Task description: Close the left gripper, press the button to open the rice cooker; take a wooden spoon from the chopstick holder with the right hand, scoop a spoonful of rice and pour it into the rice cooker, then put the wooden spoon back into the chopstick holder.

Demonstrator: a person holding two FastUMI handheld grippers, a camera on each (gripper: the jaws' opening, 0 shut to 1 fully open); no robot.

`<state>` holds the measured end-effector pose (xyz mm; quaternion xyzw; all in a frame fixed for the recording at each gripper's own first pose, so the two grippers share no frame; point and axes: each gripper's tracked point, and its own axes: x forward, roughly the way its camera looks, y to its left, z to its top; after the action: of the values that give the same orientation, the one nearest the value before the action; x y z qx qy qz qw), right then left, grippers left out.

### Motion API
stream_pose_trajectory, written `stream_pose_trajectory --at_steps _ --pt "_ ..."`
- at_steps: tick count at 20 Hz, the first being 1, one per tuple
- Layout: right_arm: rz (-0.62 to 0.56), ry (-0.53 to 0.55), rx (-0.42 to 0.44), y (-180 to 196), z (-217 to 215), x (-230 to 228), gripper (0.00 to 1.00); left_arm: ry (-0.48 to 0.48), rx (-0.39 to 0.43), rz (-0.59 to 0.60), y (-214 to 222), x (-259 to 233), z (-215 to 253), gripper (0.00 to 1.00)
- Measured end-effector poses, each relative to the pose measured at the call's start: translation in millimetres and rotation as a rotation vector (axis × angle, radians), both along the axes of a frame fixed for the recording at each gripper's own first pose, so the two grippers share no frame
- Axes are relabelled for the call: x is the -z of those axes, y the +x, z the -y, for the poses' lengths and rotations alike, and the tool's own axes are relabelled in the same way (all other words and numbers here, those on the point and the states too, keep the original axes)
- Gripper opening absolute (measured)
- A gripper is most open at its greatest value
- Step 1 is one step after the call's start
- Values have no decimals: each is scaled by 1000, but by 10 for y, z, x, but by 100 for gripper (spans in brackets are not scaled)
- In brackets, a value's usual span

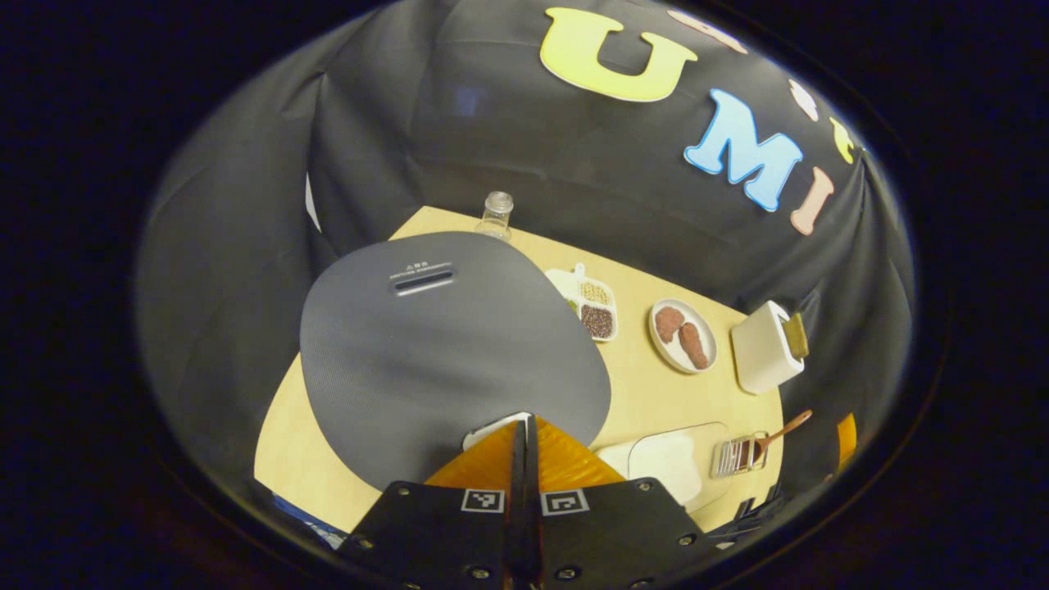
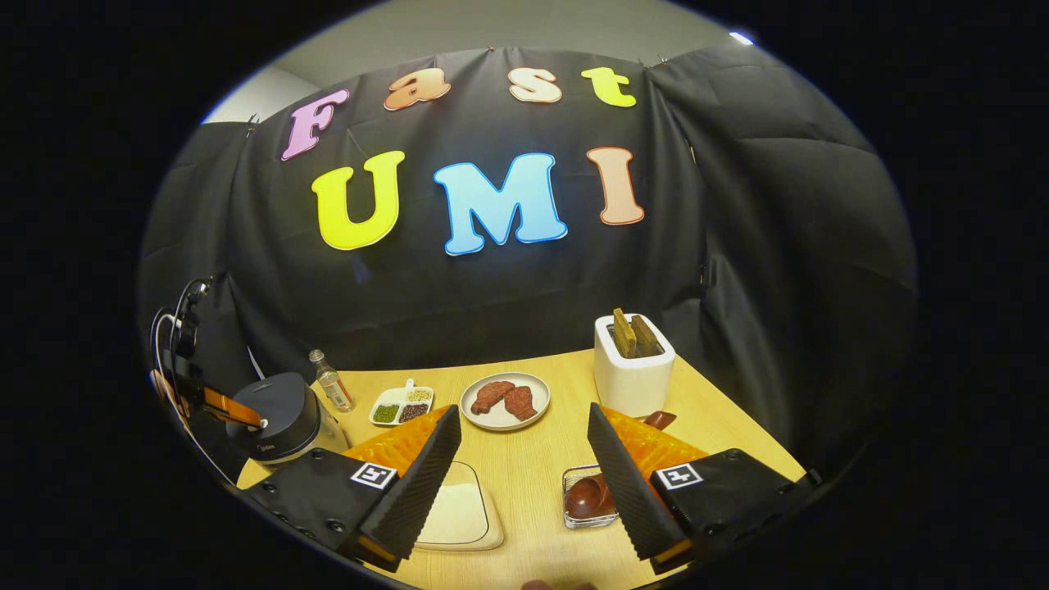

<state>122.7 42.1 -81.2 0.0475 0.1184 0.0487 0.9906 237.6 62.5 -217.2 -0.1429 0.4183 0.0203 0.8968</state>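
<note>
- My left gripper [image 1: 524, 426] is clenched, fingers pressed flat together with nothing between them, and it sits right at the front edge of the rice cooker [image 1: 451, 344].
- The cooker's lid is down. Its release button [image 1: 496, 428] shows as a pale tab just at my fingertips; I cannot tell whether they touch it.
- In the right gripper view the left gripper [image 2: 233, 408] lies over the near side of the cooker [image 2: 274, 418], so the left hand is clearly the one placed for the press.
- I judge the coming move to be a short push straight ahead along the fingers onto that tab.
- My right gripper [image 2: 524, 459] is released, jaws wide apart and empty, well to the right of the cooker.
- The wooden spoon [image 2: 586, 496] rests in the chopstick holder [image 2: 574, 518], just inside my right finger, bowl toward me.
- In the left gripper view the spoon's handle [image 1: 783, 430] slants up and away from the cooker.
- The rice tray [image 2: 455, 512] lies between the cooker and the holder.
</note>
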Motion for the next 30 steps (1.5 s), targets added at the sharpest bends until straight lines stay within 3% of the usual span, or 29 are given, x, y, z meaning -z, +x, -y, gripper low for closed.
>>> stream_pose_trajectory --at_steps 8,13,20,24,27,29,30 --pt "-51 13 -12 76 -18 136 97 -89 13 -12 -20 73 12 2" --pt "-38 27 -7 21 -49 57 97 -114 -29 41 -60 59 12 2" --pt "-28 -9 8 -366 -33 56 97 -150 -109 159 -97 -8 -13 2" --pt "-31 -48 47 -688 113 117 97 -82 -122 228 -284 -47 -107 2" --pt "-47 -62 80 -934 220 180 98 -146 -108 234 -496 -65 -7 2" --pt "-59 -70 99 -1084 262 234 98 -190 -89 155 -764 173 109 1" --pt "-65 -74 106 -1145 272 256 98 -162 -89 100 -958 344 112 0"
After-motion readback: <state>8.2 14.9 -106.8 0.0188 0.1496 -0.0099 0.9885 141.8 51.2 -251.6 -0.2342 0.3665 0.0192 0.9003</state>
